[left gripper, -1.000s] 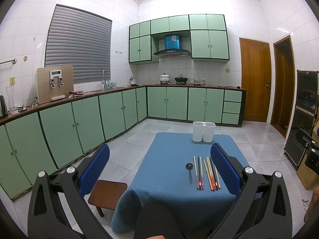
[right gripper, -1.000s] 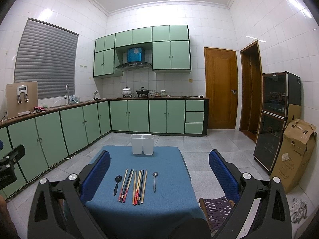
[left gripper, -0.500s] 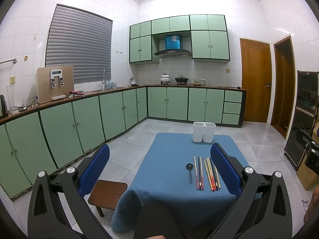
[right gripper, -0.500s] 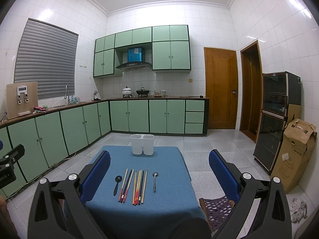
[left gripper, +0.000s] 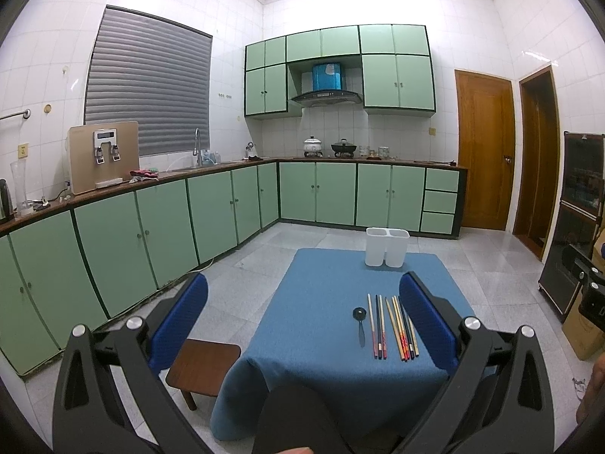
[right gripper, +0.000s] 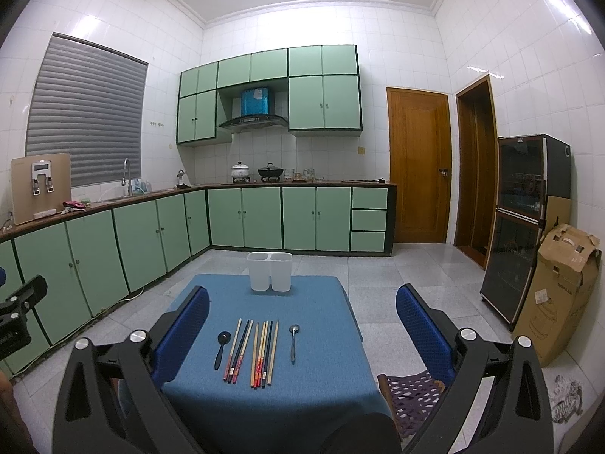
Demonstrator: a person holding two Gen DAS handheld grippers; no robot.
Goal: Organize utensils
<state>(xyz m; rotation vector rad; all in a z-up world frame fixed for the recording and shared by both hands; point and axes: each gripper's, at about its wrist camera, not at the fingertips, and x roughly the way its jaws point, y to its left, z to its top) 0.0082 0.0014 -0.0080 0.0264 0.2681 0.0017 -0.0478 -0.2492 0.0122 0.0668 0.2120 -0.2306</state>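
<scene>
A low table with a blue cloth point(right gripper: 302, 378) carries a row of utensils: a black spoon point(right gripper: 222, 348), several chopsticks point(right gripper: 253, 352) and a silver spoon point(right gripper: 293, 340). A white two-compartment holder point(right gripper: 269, 270) stands upright at the far edge. The left wrist view shows the blue cloth point(left gripper: 321, 321), the black spoon point(left gripper: 359, 321), the chopsticks point(left gripper: 393, 327) and the holder point(left gripper: 387, 252). My left gripper point(left gripper: 302, 310) is open and empty, short of the table. My right gripper point(right gripper: 302, 314) is open and empty above the near edge.
A small brown stool point(left gripper: 204, 369) stands left of the table. A patterned stool point(right gripper: 412, 397) stands at its right. Green cabinets point(right gripper: 151, 234) line the left and far walls. A dark cabinet point(right gripper: 529, 227) and a cardboard box point(right gripper: 559, 287) stand at the right.
</scene>
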